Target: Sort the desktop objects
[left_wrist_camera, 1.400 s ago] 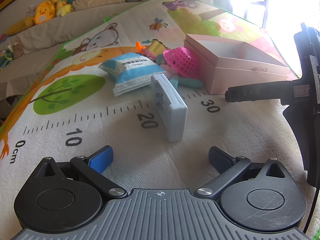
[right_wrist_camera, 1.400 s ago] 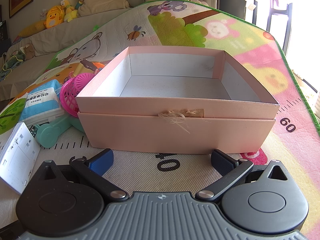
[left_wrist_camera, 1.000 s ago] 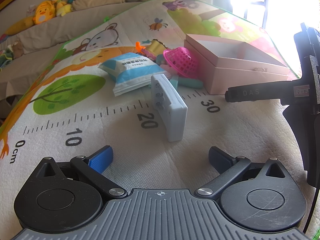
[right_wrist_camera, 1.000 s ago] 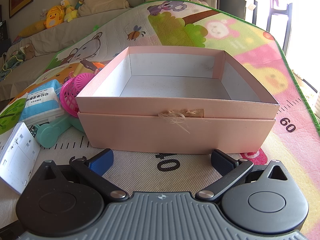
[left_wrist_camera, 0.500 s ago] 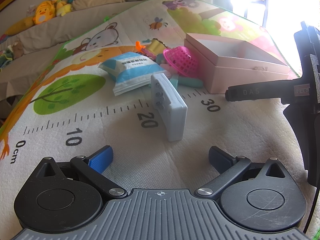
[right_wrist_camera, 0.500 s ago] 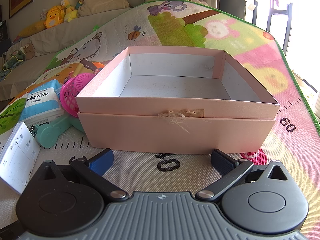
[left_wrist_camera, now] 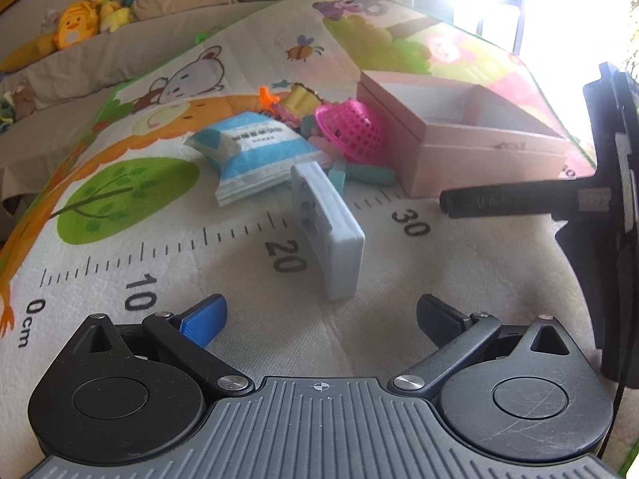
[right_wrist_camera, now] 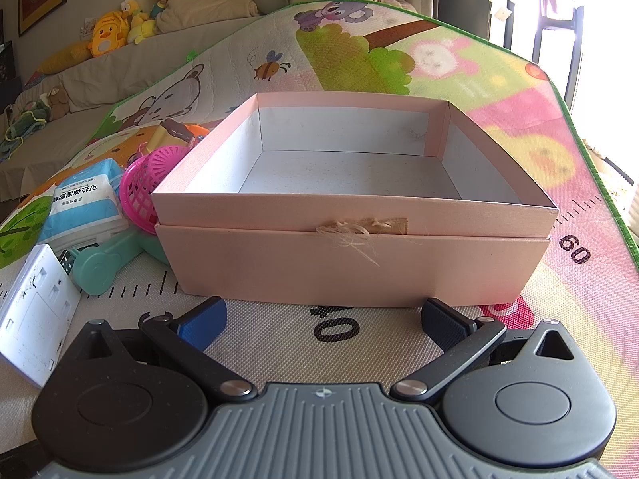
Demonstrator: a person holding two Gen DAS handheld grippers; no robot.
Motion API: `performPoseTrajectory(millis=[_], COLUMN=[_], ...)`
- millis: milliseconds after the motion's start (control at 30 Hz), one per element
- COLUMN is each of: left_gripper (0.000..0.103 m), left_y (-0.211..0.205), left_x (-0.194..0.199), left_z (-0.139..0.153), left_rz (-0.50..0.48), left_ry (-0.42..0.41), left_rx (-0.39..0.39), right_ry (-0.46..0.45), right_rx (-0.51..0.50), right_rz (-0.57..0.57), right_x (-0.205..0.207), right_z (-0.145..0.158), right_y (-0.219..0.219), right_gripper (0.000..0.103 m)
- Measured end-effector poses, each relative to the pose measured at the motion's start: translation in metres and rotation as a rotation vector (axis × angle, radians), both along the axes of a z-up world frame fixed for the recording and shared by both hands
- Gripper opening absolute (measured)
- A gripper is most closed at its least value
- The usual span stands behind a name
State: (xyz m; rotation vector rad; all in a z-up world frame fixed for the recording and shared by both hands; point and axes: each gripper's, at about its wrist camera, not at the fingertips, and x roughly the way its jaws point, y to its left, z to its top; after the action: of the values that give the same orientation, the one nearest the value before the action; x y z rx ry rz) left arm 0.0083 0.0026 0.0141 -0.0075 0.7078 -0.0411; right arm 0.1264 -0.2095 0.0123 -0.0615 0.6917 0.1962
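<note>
An open pink box stands on the play mat, its white inside bare; it also shows in the left wrist view at the right. Left of it lies a pile: a white socket block standing on edge, also at the left edge of the right wrist view, a blue-white tissue pack, a pink basket, a teal toy. My left gripper is open and empty, just short of the socket block. My right gripper is open and empty, facing the box's front wall.
The right gripper's black body and its bar stand at the right of the left wrist view. A gold roll and small orange pieces lie behind the pile. A sofa with plush toys is behind the mat.
</note>
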Motion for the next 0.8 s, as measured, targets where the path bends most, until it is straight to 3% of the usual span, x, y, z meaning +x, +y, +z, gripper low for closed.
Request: performPoseTrajectory(millis=[133, 300, 367, 467, 633, 700, 800], left_gripper=[0.103, 0.103, 0.100, 0.074, 0.062, 0.043, 0.034], left_y=[-0.003, -0.011, -0.012, -0.010, -0.009, -0.016, -0.024], left_x=[0.010, 0.030, 0.035, 0.040, 0.042, 0.042, 0.040], left_z=[0.014, 0.013, 0.011, 0.009, 0.007, 0.009, 0.011], left_rz=[0.002, -0.037, -0.032, -0.024, -0.057, -0.097, -0.153], left_ry=[-0.067, -0.058, -0.056, -0.043, -0.041, -0.067, -0.092], left_rx=[0.046, 0.054, 0.054, 0.052, 0.049, 0.085, 0.150], right_ry=[0.000, 0.008, 0.053, 0.132, 0.147, 0.135, 0.120], right_rx=[0.000, 0.004, -0.007, -0.014, -0.026, -0.022, -0.022], right_rz=[0.000, 0.001, 0.044, 0.099, 0.129, 0.143, 0.163], right_x=[-0.001, -0.005, -0.001, -0.004, -0.037, -0.047, -0.058], right_z=[0.000, 0.003, 0.006, 0.014, 0.015, 0.014, 0.013], right_y=[0.001, 0.000, 0.000, -0.012, -0.026, -0.032, -0.037], right_gripper=[0.103, 0.103, 0.103, 0.103, 0.103, 0.103, 0.103])
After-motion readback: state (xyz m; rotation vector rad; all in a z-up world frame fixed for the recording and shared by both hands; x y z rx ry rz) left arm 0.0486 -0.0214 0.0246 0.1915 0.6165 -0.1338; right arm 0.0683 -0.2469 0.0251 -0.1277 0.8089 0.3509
